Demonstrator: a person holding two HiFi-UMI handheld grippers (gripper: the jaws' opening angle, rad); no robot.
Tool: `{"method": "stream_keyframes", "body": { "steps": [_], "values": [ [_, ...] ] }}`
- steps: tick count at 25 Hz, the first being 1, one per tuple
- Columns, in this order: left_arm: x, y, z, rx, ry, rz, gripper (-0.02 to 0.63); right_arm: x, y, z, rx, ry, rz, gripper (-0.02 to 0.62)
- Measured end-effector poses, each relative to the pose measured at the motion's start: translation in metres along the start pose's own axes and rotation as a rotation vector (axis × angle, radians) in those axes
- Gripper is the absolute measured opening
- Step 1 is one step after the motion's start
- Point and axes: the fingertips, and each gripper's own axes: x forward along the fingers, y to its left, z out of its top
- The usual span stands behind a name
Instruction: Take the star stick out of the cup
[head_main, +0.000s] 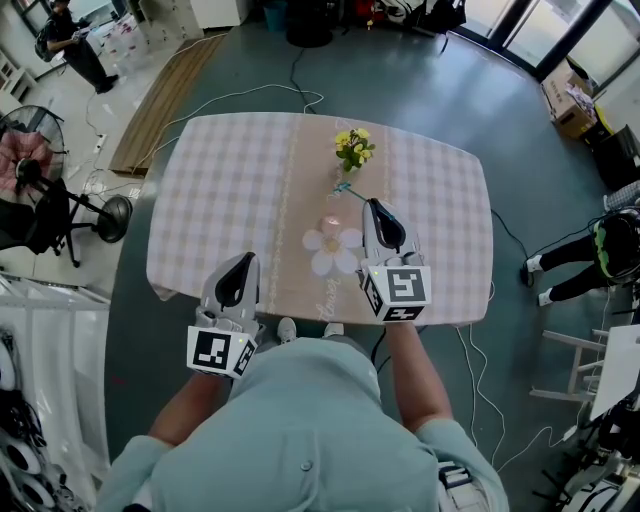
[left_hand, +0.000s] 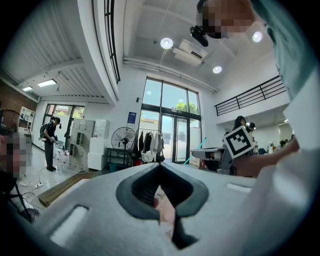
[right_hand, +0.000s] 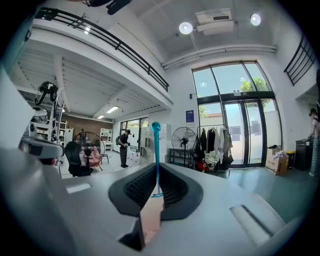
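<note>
On the head view, my right gripper (head_main: 370, 204) is over the middle of the table (head_main: 230, 180) with the teal star stick (head_main: 350, 191) reaching out from its tips toward the far edge. The stick's outer end hangs just short of the yellow flowers (head_main: 352, 148) by that edge. A small pink thing that I take to be the cup (head_main: 328, 222) stands just to the left of the gripper, toward the near edge. The stick looks apart from it, so I judge the pull-out is as good as done. My left gripper (head_main: 240, 262) waits at the near edge, well apart from all this.

In the left gripper view the jaws are pressed together with nothing between them. Only a sliver of pink cloth shows through the gap.

In the right gripper view the jaws are pinching the star stick (right_hand: 156, 160), which stands straight up from the pads to a round tip. No cup shows around it.

What's left, as I judge it, is carrying the stick clear and setting it down.
</note>
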Motion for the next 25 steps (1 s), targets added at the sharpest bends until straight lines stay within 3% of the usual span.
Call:
{"method": "stream_keyframes", "body": {
  "steps": [25],
  "values": [
    [-0.004,-0.001,0.002,0.0,-0.005,-0.009,0.005,-0.015,0.003,0.031,-0.032,-0.057,-0.01,0.012]
  ]
}}
